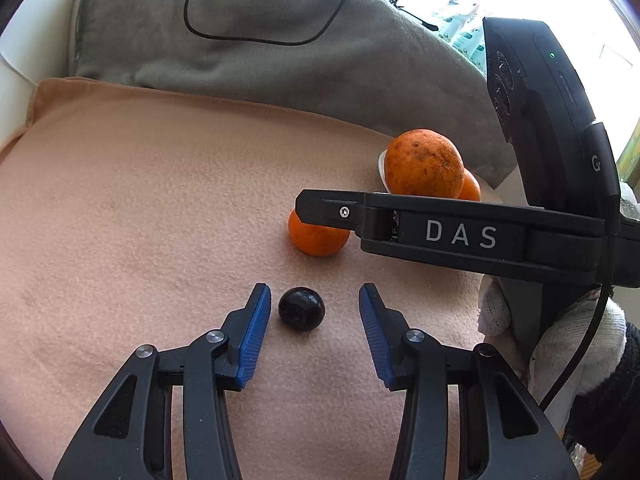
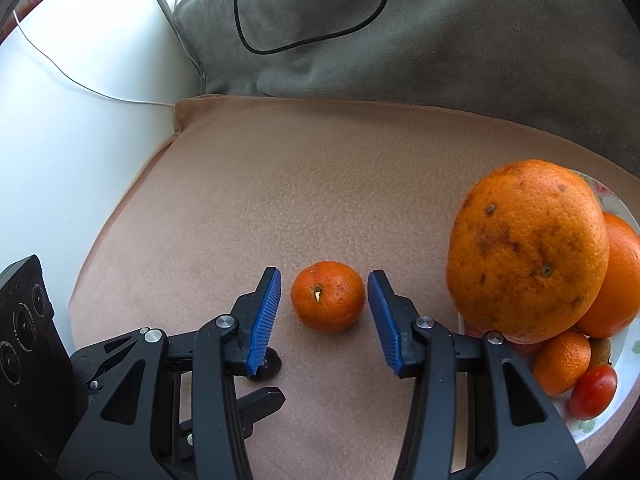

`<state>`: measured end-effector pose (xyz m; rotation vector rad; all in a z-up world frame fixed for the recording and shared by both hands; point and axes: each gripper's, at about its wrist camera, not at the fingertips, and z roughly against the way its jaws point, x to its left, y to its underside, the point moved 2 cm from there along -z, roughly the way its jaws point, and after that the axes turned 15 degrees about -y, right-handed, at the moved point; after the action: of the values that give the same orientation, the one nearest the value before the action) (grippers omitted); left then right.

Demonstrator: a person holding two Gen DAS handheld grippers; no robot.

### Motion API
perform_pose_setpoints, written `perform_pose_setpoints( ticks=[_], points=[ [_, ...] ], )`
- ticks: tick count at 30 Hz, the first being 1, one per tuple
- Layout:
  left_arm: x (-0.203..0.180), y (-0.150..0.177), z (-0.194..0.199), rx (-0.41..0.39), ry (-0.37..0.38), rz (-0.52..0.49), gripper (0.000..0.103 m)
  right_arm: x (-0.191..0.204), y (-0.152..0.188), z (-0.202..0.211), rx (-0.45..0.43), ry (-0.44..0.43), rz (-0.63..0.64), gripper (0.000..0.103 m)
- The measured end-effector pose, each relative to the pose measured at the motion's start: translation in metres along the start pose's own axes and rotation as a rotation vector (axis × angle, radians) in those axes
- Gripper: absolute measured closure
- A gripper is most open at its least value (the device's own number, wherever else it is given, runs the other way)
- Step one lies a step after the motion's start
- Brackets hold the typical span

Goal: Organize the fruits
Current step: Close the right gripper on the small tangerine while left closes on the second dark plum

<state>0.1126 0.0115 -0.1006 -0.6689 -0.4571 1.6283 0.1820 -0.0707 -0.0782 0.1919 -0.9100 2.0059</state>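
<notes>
Your left tool (image 1: 314, 308) brackets a small, slippery dark grape (image 1: 301, 308), your right tool (image 2: 325, 296) a firm mandarin (image 2: 328, 296); both unclamped, so grip their widest sides gently.

A peach-pink fleece cloth (image 2: 280, 184) fills the lower and middle frame, with a grey blanket (image 2: 460, 40) bunched along the top and a black cable (image 1: 260, 8) looped on it. A white surface (image 2: 80, 120) with a thin white wire (image 2: 72, 80) lies at left. Bright daylight washes out the left wrist view's upper right.
</notes>
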Motion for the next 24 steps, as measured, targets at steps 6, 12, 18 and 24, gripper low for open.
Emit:
perform_pose_setpoints(
  ticks=[6, 12, 18, 24],
  points=[
    [0.001, -0.001, -0.009, 0.02, 0.002, 0.002, 0.064, 0.005, 0.0, -0.008, 0.022, 0.042, 0.034, 0.055],
    [0.003, -0.002, -0.016, 0.031, 0.003, 0.006, 0.072, 0.006, 0.0, -0.014, 0.045, 0.077, 0.065, 0.055],
    [0.002, -0.002, -0.02, 0.032, -0.002, 0.006, 0.077, 0.007, -0.001, -0.023, 0.057, 0.065, 0.067, 0.059],
    [0.001, -0.003, -0.024, 0.032, -0.001, 0.008, 0.08, 0.006, 0.001, -0.021, 0.051, 0.061, 0.066, 0.06]
  ],
)
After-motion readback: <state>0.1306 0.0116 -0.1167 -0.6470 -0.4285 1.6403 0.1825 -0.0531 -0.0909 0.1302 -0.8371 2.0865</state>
